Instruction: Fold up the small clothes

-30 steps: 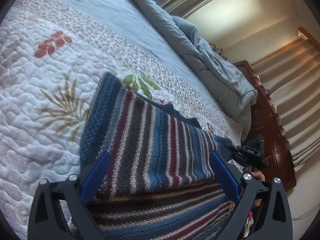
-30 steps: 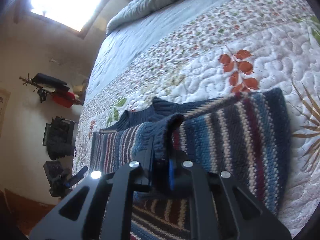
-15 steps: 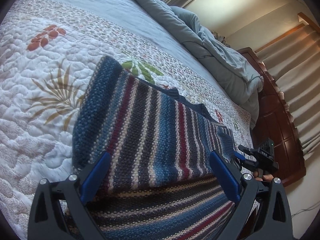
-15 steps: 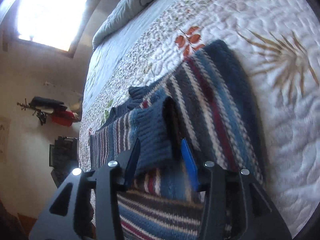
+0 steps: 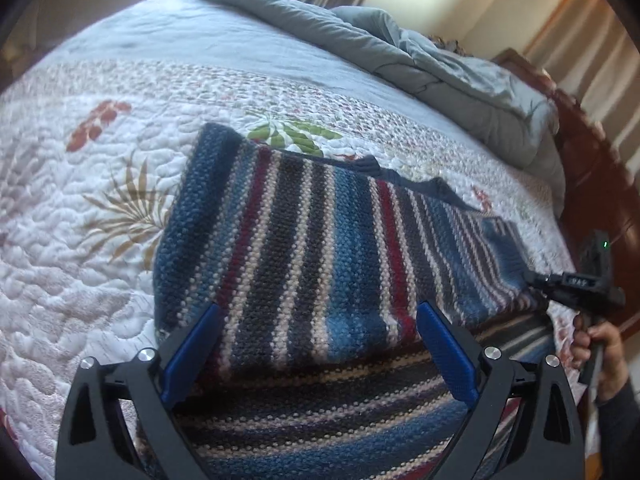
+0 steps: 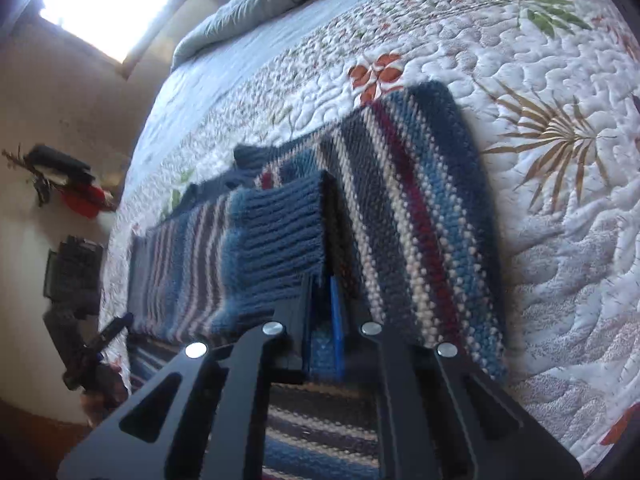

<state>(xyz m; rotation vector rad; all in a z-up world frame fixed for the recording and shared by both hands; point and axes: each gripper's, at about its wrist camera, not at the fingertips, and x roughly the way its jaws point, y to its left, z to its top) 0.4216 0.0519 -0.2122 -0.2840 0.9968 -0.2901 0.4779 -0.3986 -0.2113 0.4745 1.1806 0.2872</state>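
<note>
A small striped knit sweater (image 5: pixel 320 248), blue, dark red, cream and charcoal, lies on the quilted bed (image 5: pixel 80 208), part folded over itself. My left gripper (image 5: pixel 320 320) is open, its blue pads spread wide just above the sweater's near fold, holding nothing. In the right wrist view the same sweater (image 6: pixel 420 208) lies ahead, and my right gripper (image 6: pixel 324 280) is shut on its blue ribbed cuff (image 6: pixel 280 232), lifted above the body. The right gripper also shows at the far right of the left wrist view (image 5: pixel 576 284), held by a hand.
A rumpled grey-blue duvet (image 5: pixel 400 52) is heaped at the head of the bed. A dark wooden bed frame (image 5: pixel 600 184) runs along the right side. A bright window (image 6: pixel 112 4) and a wall rack (image 6: pixel 60 184) are to the left.
My right gripper closed from partly open onto the ribbed cuff. My left gripper stayed open while its view swung, bringing more of the bed into sight.
</note>
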